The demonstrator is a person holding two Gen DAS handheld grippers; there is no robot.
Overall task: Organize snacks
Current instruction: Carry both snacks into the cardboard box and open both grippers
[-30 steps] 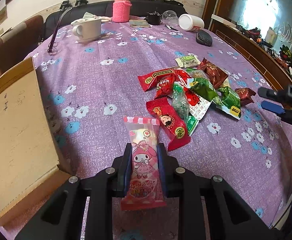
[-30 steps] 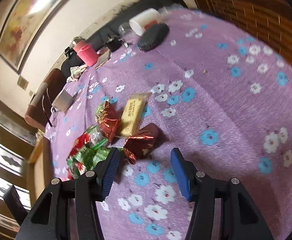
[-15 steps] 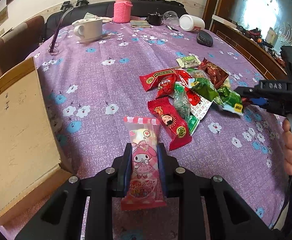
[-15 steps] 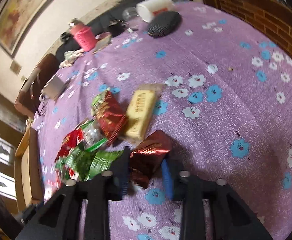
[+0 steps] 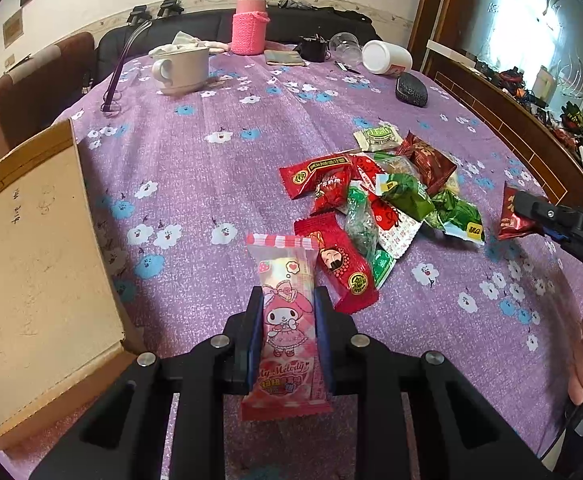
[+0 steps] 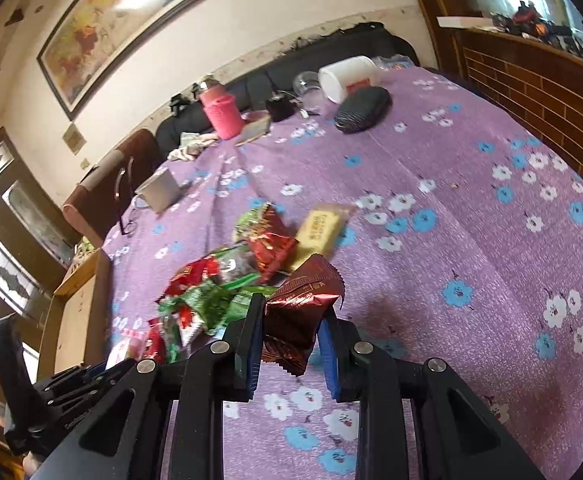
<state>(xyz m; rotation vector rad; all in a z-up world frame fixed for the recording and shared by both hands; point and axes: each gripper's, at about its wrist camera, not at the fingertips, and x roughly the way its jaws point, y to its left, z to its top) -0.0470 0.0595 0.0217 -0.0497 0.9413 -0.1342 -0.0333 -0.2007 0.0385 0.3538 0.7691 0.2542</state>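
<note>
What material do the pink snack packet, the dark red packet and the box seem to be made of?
Pink snack packet: glossy, partly clear plastic film with crimped ends.
Dark red packet: probably metallised foil film, with shiny creases and a serrated edge.
Box: matte brown cardboard, apparently, with a raw edge.

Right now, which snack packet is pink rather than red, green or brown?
The pink cartoon-rabbit packet, clamped upright in the left gripper. The pile's wrappers are red, green or cream; the right gripper holds a dark red-brown packet.
</note>
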